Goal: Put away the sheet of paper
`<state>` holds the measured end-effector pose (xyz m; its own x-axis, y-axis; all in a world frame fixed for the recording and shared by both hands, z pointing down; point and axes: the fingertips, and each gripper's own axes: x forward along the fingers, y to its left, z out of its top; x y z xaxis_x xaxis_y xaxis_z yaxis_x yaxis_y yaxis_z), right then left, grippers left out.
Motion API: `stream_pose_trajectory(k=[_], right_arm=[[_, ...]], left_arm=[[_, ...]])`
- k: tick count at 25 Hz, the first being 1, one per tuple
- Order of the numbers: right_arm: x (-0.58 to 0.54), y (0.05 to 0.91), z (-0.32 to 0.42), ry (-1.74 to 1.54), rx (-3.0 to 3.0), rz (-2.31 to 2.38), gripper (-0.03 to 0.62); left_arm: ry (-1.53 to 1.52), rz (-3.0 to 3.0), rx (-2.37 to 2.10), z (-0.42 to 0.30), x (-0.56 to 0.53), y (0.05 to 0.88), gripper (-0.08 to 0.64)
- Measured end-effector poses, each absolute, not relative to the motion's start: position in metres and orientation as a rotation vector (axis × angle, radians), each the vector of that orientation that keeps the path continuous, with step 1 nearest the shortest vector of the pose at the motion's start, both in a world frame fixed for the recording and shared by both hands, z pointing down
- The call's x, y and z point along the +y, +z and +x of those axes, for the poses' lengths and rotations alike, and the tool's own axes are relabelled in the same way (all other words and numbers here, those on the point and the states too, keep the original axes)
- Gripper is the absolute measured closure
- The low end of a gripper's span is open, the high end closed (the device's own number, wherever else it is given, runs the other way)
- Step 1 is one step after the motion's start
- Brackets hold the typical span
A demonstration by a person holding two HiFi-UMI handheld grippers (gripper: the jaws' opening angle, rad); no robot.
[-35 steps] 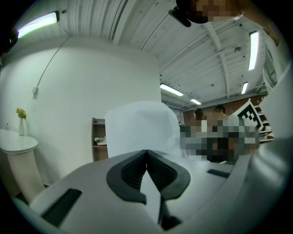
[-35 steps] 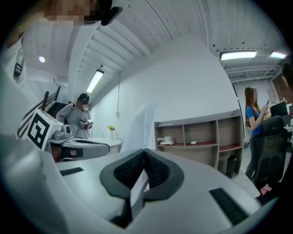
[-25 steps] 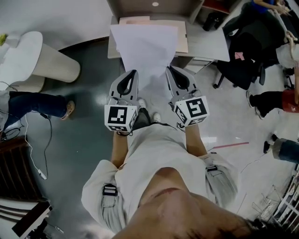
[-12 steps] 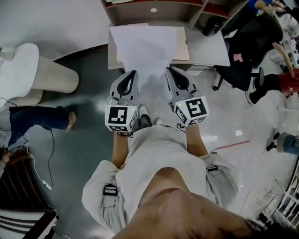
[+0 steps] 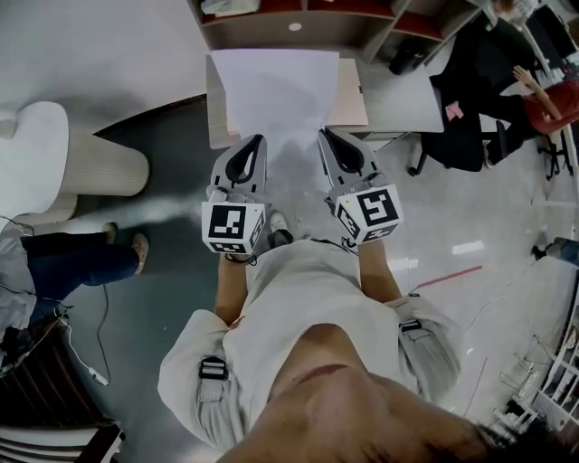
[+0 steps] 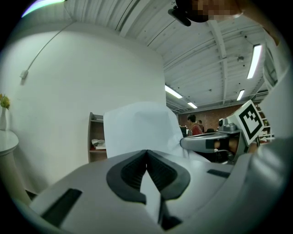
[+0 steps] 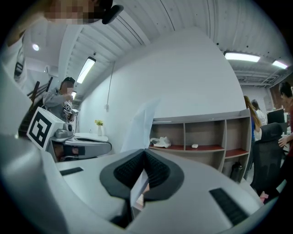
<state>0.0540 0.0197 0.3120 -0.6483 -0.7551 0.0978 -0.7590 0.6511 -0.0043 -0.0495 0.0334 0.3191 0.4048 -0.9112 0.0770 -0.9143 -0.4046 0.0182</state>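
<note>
I have both tools clamped on the white sheet of paper. In the head view the left gripper pinches its near edge at about 11 o'clock from my chest, and the right gripper pinches the same edge at about 1 o'clock. The sheet spreads away from them toward 12 o'clock, held off the floor and overlapping the pale tan tabletop in the picture.

In the left gripper view the dark ribbed pads of the left gripper are pressed together on the paper, which rises beyond them. The right gripper view shows the same on the right gripper: its jaws are closed on the sheet's edge, seen nearly edge-on.

The only markings I can read off are the black-and-white square markers on the left cube and the right cube.

A brown wooden shelf unit stands at 12 o'clock behind the tabletop. A white round table on a ribbed base sits at 10 o'clock, and a black office chair at 2 o'clock.
</note>
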Motion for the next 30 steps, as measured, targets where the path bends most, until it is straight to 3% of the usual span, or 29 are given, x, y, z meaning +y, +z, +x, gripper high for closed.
stream_pose_trajectory(k=[30], right_arm=[[-0.039, 0.33, 0.007, 0.102, -2.763, 1.212, 0.572]], left_arm=[[0.104, 2.515, -1.696, -0.094, -0.019, 0.341, 0.541]])
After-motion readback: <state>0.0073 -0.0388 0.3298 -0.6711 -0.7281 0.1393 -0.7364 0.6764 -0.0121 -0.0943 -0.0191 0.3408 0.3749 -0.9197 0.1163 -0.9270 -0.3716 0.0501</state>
